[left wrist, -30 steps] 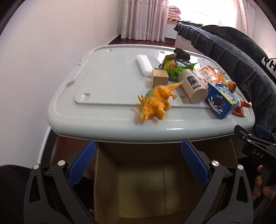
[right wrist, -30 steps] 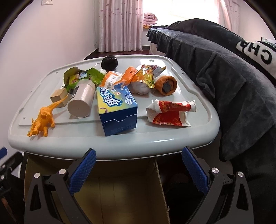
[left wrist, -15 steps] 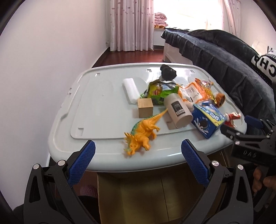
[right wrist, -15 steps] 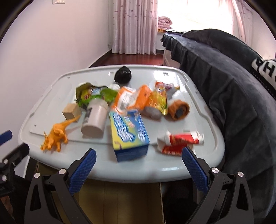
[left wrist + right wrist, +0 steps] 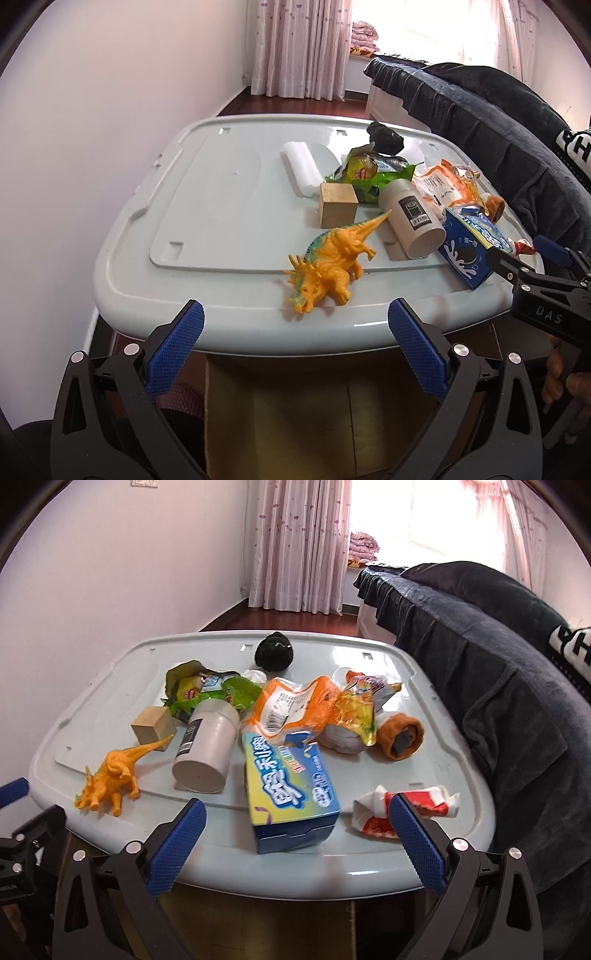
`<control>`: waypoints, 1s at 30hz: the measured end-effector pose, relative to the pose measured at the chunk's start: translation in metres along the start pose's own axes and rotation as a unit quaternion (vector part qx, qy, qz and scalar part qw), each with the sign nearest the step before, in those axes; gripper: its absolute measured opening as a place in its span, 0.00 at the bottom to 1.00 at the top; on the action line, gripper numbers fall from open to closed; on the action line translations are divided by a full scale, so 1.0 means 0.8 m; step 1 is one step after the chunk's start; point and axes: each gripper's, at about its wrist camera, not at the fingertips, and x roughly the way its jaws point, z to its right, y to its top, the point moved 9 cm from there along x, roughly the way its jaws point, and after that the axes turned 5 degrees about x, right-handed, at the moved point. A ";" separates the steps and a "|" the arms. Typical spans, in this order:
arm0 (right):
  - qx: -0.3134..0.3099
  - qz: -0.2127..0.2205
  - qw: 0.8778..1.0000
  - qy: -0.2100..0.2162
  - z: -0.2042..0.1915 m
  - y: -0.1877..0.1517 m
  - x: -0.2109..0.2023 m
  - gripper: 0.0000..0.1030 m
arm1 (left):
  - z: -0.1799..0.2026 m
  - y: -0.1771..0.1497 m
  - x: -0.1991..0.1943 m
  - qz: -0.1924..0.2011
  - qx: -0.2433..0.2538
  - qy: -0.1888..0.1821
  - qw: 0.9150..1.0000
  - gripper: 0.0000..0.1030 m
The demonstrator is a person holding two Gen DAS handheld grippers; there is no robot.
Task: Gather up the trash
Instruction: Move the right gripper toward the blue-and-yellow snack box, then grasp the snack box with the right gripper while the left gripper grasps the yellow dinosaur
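A grey plastic lid (image 5: 207, 236) serves as a table and holds mixed items. Trash on it: a green snack bag (image 5: 207, 690), an orange wrapper (image 5: 291, 705), a yellow wrapper (image 5: 354, 709), a red and white wrapper (image 5: 373, 812) and a blue carton (image 5: 291, 790). My left gripper (image 5: 295, 347) is open and empty at the lid's near edge, in front of the orange toy dinosaur (image 5: 328, 266). My right gripper (image 5: 295, 842) is open and empty, its fingers either side of the blue carton's near end.
A white bottle (image 5: 207, 746), a wooden block (image 5: 153, 727), a black ball (image 5: 275, 653), a white foam roll (image 5: 301, 168) and an orange roll (image 5: 400, 736) also lie on the lid. A cardboard box (image 5: 314, 417) stands open below the lid's front. A dark blanket (image 5: 498, 657) covers the right side.
Both grippers have risen from below the lid's front edge to above it and moved in toward the items. Both stay open.
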 end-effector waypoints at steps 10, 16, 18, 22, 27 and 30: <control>0.010 -0.005 1.000 0.006 -0.001 -0.005 0.005 0.95 | -0.003 -0.006 0.004 -0.003 0.003 0.011 1.000 0.94; 0.032 -0.011 0.999 0.001 0.009 -0.006 0.016 0.95 | -0.008 -0.008 0.008 -0.009 -0.005 0.012 1.000 0.94; 0.036 -0.011 0.999 0.001 0.010 -0.007 0.018 0.95 | -0.009 -0.009 0.008 -0.011 -0.008 0.012 1.000 0.94; 0.033 -0.008 0.999 0.001 0.009 -0.005 0.020 0.95 | -0.010 -0.009 0.008 -0.011 -0.011 0.009 1.000 0.94; 0.023 -0.007 1.000 0.001 0.004 -0.005 0.023 0.95 | -0.007 -0.008 0.008 -0.008 -0.004 0.012 1.000 0.94; 0.020 -0.005 1.000 0.002 0.002 -0.003 0.025 0.95 | -0.005 -0.008 0.008 -0.007 0.000 0.013 1.000 0.94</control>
